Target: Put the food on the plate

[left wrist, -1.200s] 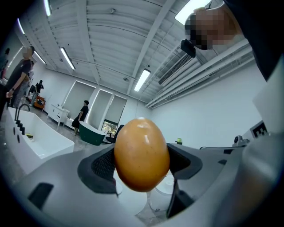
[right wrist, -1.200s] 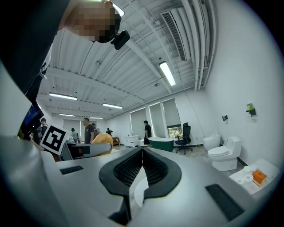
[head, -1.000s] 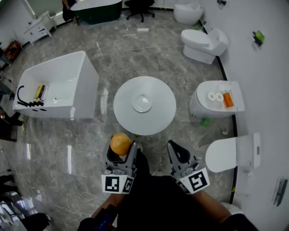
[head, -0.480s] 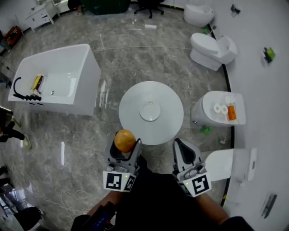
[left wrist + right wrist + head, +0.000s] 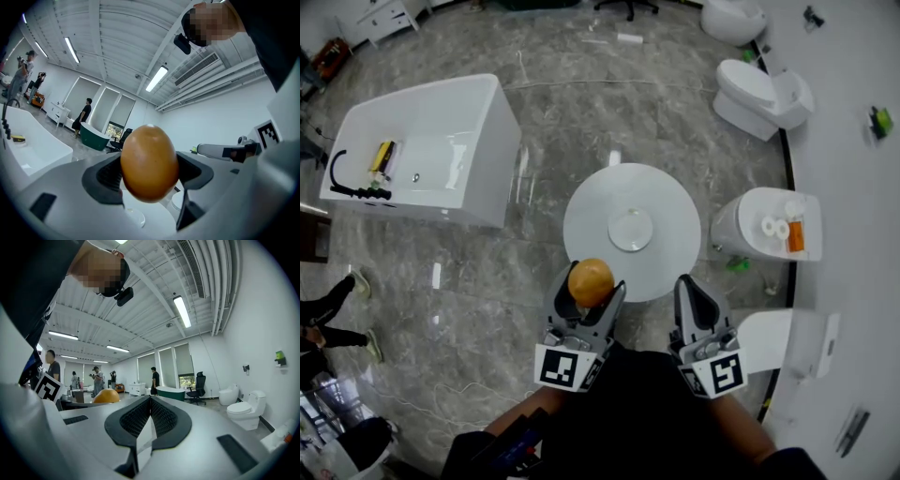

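We have the left gripper clamped on the orange egg-shaped food, long axis upright between the jaws | plate lies farther off, slightly right, mid round white table | right gripper closed, empty, just beside | marble floor, bathtub far left

From up here, my left gripper is clamped on a round orange piece of food, held at the near edge of the round white table. A small white plate sits at the table's middle, apart from the food. My right gripper hangs by the same edge with its jaws together. A white bathtub stands off to the left.
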Available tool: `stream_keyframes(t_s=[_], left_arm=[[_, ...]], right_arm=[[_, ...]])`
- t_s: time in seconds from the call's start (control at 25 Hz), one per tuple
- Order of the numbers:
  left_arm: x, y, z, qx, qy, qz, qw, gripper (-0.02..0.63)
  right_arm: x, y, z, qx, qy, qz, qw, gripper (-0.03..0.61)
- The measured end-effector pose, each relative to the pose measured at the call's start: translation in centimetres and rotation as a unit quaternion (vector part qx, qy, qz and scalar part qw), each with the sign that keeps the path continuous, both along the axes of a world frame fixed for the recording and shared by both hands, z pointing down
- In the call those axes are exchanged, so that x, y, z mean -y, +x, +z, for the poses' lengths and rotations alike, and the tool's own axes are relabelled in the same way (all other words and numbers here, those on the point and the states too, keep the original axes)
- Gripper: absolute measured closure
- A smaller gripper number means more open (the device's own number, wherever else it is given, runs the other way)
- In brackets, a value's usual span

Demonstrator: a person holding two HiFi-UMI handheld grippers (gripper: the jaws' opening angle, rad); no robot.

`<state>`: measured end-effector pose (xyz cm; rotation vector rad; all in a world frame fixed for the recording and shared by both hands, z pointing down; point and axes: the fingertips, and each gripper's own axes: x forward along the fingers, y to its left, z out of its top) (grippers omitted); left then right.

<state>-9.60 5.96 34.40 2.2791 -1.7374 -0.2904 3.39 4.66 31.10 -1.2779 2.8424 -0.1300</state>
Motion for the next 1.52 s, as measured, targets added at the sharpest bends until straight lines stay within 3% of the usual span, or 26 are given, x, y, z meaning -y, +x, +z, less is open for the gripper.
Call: stream_keyframes(t_s=[0.48, 0.72, 0.88, 1.16, 1.36, 1.52], left_arm=[[2.8, -2.1, 1.8, -0.014, -0.027, 0.012, 0.9995, 0.278], [3.0, -2.4, 2.1, -0.025, -0.024, 0.008, 0.9994, 0.278], [2.8, -2.8, 2.5, -0.040, -0.033, -0.006, 0.9986, 0.278], [3.1, -2.2, 4.9, -0.006, -0.057, -0.013, 0.9982, 0.278], [4.6, -0.8, 7.6, -0.015, -0.107, -0.010, 0.9941, 0.278], [6.1, 1.4, 8.9, -0.004, -0.106, 0.008, 0.9943, 0.278]], right_arm=[[2.6, -2.2, 0.2, -0.004, -0.004, 0.017, 1.000, 0.571], [3.2, -0.9, 0.8, -0.010, -0.022, 0.044, 0.999, 0.571], [3.4, -0.1, 0.1, -0.016, -0.006, 0.049, 0.999, 0.571], [3.9, -1.2, -0.5, -0.003, 0.009, 0.005, 1.000, 0.571], [5.4, -0.3, -0.8, 0.008, 0.020, -0.009, 1.000, 0.571], [6.8, 0.7, -0.4, 0.008, 0.018, -0.014, 1.000, 0.571]])
